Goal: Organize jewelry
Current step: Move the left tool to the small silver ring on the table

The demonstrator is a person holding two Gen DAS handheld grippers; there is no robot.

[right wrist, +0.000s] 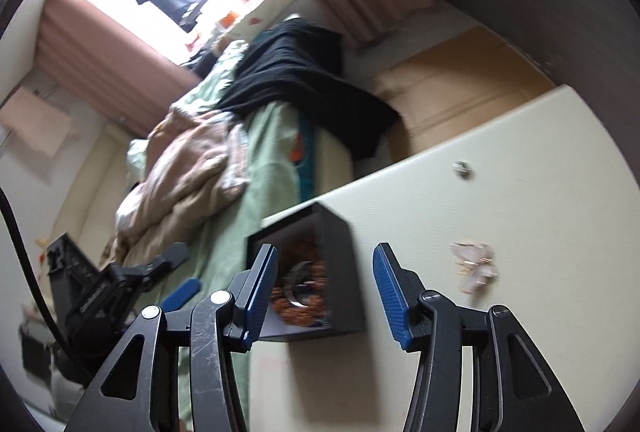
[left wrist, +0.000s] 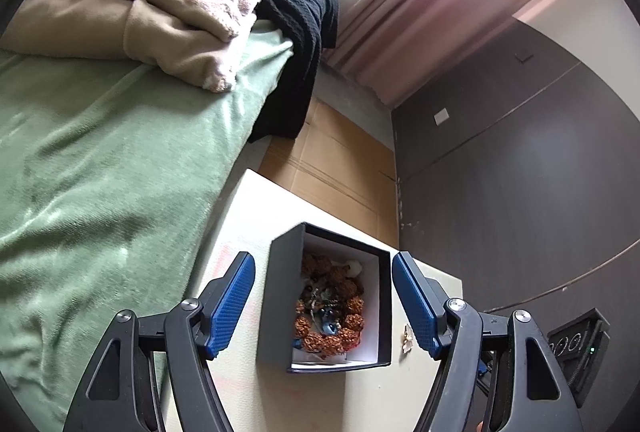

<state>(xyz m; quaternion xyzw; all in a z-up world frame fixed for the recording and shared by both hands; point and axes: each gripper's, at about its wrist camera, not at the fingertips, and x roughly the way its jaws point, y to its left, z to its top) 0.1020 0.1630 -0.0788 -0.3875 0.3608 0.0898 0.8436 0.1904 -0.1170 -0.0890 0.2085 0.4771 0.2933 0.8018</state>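
A small black box [left wrist: 280, 296] with a white lining stands open on the white table [left wrist: 248, 392]. It holds brown bead bracelets [left wrist: 328, 340] and tangled metal pieces. My left gripper [left wrist: 323, 256] is open and straddles the box, with table showing between the left pad and the box wall. A pale earring-like piece [left wrist: 408, 338] lies just right of the box. In the right wrist view my right gripper [right wrist: 325, 248] is open with nothing held, over the box's [right wrist: 340, 272] right wall. The pale piece [right wrist: 474, 268] lies to its right, and a small silver item [right wrist: 462, 168] farther back.
A bed with a green sheet [left wrist: 100, 172], beige blankets [left wrist: 160, 4] and a black garment [left wrist: 304, 44] runs along the table's left. Flattened cardboard [left wrist: 340, 160] covers the floor behind. A dark cabinet front [left wrist: 520, 172] stands to the right, with a power strip [left wrist: 576, 344] below.
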